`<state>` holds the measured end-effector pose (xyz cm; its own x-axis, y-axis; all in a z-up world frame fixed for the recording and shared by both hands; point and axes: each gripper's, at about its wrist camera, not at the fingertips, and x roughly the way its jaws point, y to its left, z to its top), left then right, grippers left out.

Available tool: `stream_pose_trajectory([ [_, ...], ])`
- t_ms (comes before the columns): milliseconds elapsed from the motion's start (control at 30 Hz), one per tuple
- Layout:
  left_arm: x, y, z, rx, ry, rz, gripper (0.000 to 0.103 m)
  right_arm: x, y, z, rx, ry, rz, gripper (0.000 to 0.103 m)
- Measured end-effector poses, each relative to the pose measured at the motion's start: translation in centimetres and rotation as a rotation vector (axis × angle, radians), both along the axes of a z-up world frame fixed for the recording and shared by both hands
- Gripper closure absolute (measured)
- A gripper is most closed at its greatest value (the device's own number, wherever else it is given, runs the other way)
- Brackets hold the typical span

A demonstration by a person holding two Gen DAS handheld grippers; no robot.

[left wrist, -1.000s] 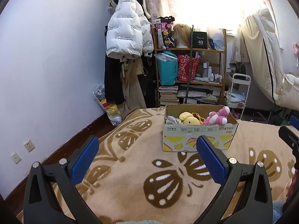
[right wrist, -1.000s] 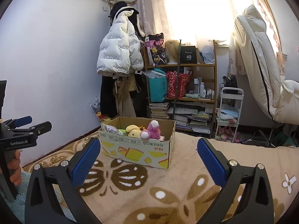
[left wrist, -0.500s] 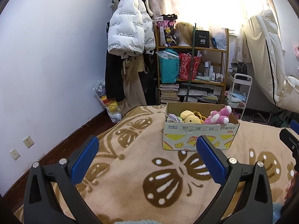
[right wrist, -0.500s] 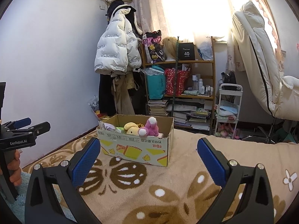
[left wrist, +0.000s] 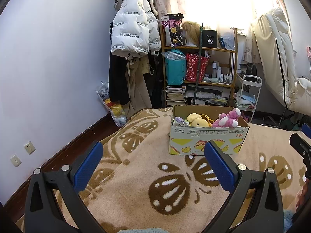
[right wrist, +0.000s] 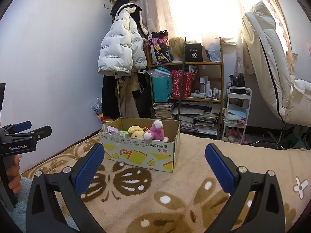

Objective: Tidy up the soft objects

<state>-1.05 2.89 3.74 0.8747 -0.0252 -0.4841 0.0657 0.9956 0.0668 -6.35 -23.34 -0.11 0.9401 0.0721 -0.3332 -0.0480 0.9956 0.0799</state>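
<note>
Blanket (left wrist: 136, 174) unchanged, cardboard box (left wrist: 208, 141) slightly lower.

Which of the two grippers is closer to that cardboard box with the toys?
Hard to call; perhaps the right. The right gripper has the cardboard box ahead, slightly left. The left gripper has it ahead, off to the right. Both are open.

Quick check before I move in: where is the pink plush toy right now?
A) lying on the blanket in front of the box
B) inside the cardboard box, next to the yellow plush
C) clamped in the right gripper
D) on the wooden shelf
B: the pink plush toy sits inside the cardboard box beside the yellow plush, while the right gripper and the left gripper are both open and empty.
</note>
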Motion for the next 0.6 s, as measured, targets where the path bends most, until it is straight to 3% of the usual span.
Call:
stream_pose_trajectory([
  [600, -0.26, 0.0, -0.32, -0.009, 0.007, -0.038, 0.001, -0.01, -0.17, 0.06, 0.0, 0.002, 0.0, 0.0],
])
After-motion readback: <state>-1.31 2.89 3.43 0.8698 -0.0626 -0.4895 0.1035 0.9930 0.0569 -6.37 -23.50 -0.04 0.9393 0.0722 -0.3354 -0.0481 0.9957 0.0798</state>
